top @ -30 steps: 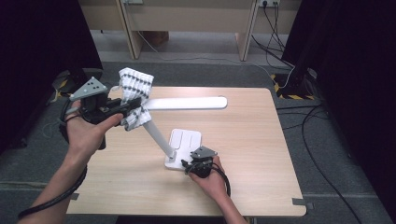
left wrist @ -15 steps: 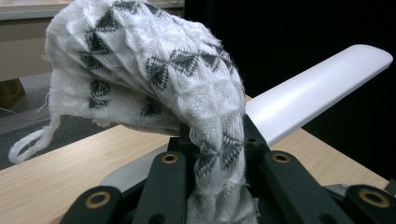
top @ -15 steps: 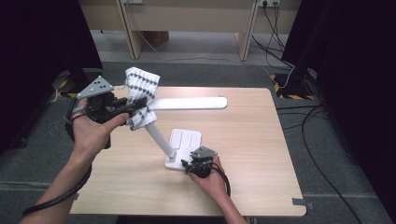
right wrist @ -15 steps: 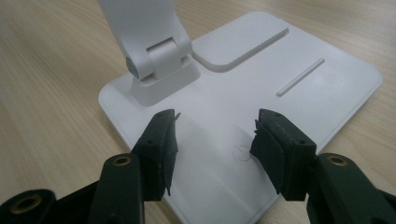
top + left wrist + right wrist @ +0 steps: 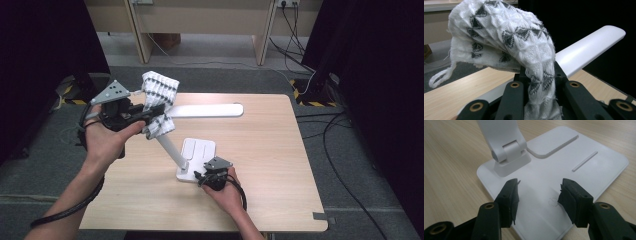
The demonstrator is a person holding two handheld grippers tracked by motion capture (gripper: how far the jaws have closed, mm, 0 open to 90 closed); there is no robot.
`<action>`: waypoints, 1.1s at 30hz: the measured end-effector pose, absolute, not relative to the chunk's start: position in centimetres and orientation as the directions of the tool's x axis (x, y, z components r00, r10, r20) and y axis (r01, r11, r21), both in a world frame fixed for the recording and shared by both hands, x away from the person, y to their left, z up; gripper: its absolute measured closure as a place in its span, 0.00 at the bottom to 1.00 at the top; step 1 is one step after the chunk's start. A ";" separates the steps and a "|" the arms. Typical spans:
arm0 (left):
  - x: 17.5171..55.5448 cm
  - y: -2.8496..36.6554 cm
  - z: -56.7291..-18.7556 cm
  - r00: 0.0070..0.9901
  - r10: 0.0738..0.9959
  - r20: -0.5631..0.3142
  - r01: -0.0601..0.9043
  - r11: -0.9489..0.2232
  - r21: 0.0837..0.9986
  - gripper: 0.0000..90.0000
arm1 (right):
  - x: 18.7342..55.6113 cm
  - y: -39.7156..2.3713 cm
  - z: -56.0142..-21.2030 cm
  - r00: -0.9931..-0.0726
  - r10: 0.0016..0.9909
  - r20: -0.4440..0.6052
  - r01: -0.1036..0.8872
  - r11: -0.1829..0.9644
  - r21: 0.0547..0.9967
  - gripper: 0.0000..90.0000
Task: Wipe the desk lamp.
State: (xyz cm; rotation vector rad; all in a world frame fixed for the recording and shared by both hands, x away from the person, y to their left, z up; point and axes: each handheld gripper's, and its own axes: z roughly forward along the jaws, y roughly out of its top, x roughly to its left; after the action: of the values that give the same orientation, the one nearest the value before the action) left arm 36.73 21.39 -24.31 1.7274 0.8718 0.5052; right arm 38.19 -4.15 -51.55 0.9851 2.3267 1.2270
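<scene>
Left claw [image 5: 150, 116]: pinching the patterned cloth [image 5: 159, 102], held up against the lamp arm [image 5: 170, 150] near its head.
Right claw [image 5: 202, 178]: spread, resting on the lamp base [image 5: 197, 152] on the counter [image 5: 270, 165].
Risk: cloth snagging the hinge, tipping the lamp.

One wooden table [image 5: 280, 150]. One white desk lamp [image 5: 200, 150] on it, single base, single long head. One knitted white-and-grey cloth [image 5: 159, 95]. Two handheld grippers: left gripper [image 5: 150, 114], right gripper [image 5: 201, 176]. Two hands, two forearms. Several cables on floor, count unclear.
</scene>
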 end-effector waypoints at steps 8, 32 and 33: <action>36.7 20.8 -24.2 0.650 0.756 -0.083 0.300 -0.154 0.941 0.85 | 38.2 -4.2 -51.5 -0.706 0.708 0.027 0.422 0.390 0.819 0.54; 37.0 18.7 -23.7 0.677 0.732 -0.076 0.293 -0.173 0.940 0.85 | 38.2 -4.2 -51.5 -0.706 0.708 0.027 0.422 0.390 0.819 0.54; 37.0 18.6 -23.7 0.678 0.731 -0.077 0.293 -0.172 0.941 0.85 | 38.2 -4.1 -51.5 -0.706 0.708 0.027 0.422 0.390 0.819 0.54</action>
State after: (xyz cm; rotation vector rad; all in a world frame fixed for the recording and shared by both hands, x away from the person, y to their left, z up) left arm 37.03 18.65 -23.73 1.7538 0.8235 0.4809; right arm 38.19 -4.15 -51.55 0.9847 2.3265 1.2271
